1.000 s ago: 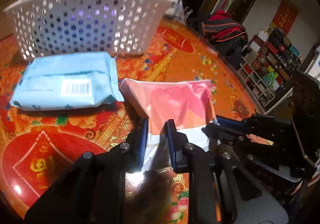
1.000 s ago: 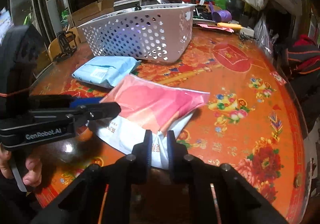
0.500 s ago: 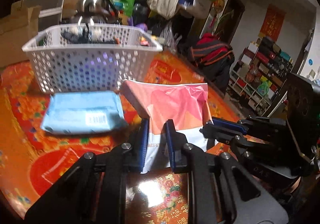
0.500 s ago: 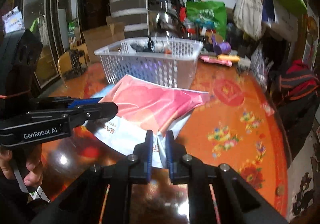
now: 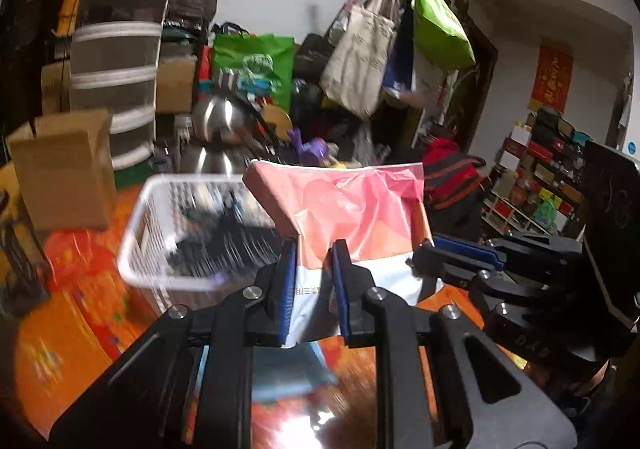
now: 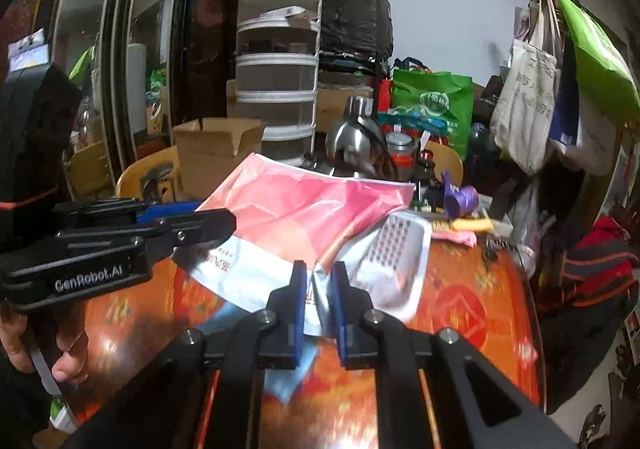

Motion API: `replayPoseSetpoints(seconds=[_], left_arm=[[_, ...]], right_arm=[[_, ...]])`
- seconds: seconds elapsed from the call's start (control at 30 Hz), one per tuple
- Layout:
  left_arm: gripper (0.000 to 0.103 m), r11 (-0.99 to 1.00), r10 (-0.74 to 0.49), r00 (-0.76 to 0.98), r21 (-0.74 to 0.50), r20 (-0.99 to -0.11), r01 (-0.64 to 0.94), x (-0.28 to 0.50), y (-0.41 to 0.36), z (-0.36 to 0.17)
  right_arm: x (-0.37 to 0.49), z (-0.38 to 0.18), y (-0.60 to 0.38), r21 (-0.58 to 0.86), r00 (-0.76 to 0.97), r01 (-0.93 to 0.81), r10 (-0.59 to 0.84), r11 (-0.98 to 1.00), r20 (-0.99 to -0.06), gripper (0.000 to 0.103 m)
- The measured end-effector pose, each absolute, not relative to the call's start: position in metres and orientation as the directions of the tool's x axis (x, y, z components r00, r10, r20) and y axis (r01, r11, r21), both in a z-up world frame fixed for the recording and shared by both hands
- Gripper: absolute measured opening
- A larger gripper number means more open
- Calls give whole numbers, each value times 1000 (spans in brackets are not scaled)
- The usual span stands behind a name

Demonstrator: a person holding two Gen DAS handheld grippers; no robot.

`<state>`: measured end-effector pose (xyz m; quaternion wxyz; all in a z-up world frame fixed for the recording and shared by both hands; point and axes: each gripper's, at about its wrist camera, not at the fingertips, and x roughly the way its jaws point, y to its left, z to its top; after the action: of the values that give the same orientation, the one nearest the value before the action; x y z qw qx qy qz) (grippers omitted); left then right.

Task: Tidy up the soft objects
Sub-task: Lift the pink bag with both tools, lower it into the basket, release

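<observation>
While both grippers pinch the pink-and-white pack (image 5: 352, 209), I've got it hanging clear above the orange table (image 6: 480, 313): left gripper (image 5: 313, 281) clamped on the white near edge, blue pads (image 5: 289, 289) nearly together with only thin plastic between, and right gripper (image 6: 319, 297) squeezing the other near corner just the same. A second ago the pack lay flat on the table; now it's up level with the white basket (image 5: 160, 273) rim, which sits just behind it. Blue pack (image 5: 280, 369) is left down on the table, below my fingers, blurred. Basket contents too smeared to make out
</observation>
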<state>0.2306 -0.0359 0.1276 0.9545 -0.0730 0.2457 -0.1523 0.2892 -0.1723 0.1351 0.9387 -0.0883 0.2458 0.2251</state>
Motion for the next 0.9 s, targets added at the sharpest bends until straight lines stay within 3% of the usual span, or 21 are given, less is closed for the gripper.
replayPoseSetpoints(seconds=[0.27,0.53,0.63,0.7,0.77,0.83,0.9], left_arm=[[16,960,-267,837,-204,-477,190,326,-4,140],[17,969,-228,795,-214,-562,127,399,7,88],[19,971,-218,764,-217,-607,105,421,7,65],[26,968,-219,752,-233,-622,90,428,12,56],[52,975,-184,757,-216,-627,58,429,17,51],[66,985,-137,762,-171,-633,35,425,20,49],[66,986,-125,775,-163,-620,29,414,24,51]], right_arm=[[373,128,-145,-51,767,-458,365,888,-527,11],[420,79,-131,-35,726,-447,340,894,-598,11],[432,63,-131,-29,709,-432,319,902,-629,16],[434,54,-135,-40,715,-403,287,914,-638,18],[432,52,-145,-18,721,-378,282,926,-633,20],[427,51,-158,47,710,-371,316,927,-630,30],[416,54,-166,61,727,-360,321,931,-607,52]])
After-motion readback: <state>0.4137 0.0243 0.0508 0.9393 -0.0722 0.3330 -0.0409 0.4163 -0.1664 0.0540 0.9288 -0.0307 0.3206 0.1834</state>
